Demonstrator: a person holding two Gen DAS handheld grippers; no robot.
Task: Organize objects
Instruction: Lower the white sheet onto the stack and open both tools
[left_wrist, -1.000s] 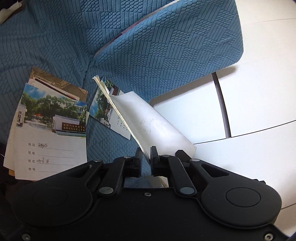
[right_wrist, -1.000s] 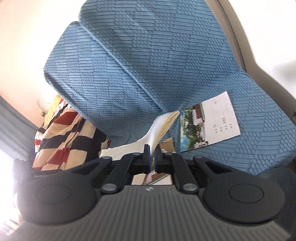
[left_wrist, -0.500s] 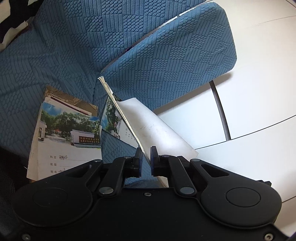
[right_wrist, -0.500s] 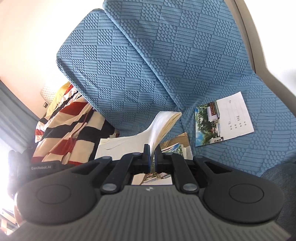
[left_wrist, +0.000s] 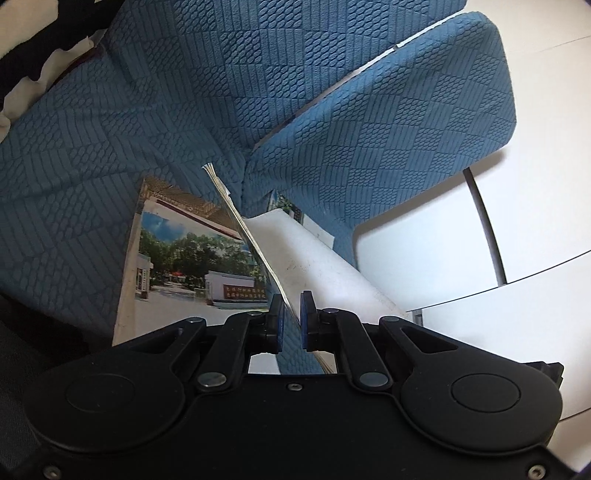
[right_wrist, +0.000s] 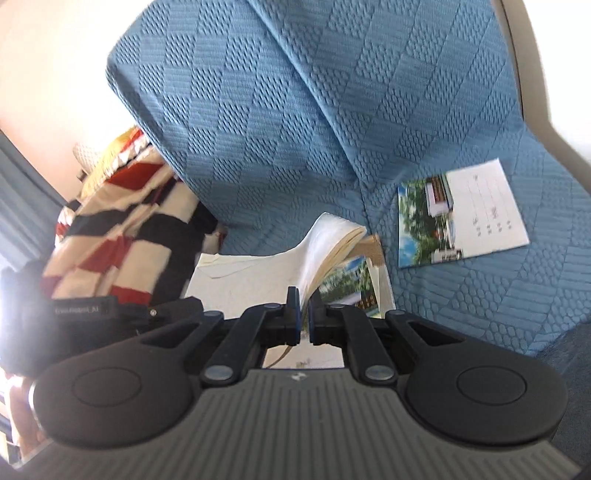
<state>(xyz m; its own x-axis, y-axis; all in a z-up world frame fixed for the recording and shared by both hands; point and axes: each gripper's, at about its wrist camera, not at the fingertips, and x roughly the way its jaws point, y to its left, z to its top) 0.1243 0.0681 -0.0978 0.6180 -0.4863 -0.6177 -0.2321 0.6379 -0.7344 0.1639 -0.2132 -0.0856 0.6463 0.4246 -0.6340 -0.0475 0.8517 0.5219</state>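
My left gripper (left_wrist: 291, 314) is shut on the edge of a thin white-backed booklet (left_wrist: 314, 266) that stands tilted over the blue sofa seat (left_wrist: 74, 177). Under it lies a notebook with a photo cover (left_wrist: 184, 258); another photo cover (left_wrist: 288, 206) peeks out behind it. In the right wrist view my right gripper (right_wrist: 303, 306) is shut on a white booklet (right_wrist: 325, 251) whose pages fan upward, above a photo-cover notebook (right_wrist: 347, 284). One more notebook (right_wrist: 461, 218) lies flat on the seat to the right.
A red, black and cream striped blanket (right_wrist: 122, 229) is piled at the sofa's left end. The other gripper's dark body (right_wrist: 85, 310) sits low on the left. The blue armrest (left_wrist: 406, 140) borders a white tiled floor (left_wrist: 517, 240). The sofa back (right_wrist: 295, 92) rises behind.
Both grippers have sunk toward the sofa seat with their booklets still gripped. The lying photo-cover notebooks look larger and nearer, and in the left view one has slid under the held booklet.
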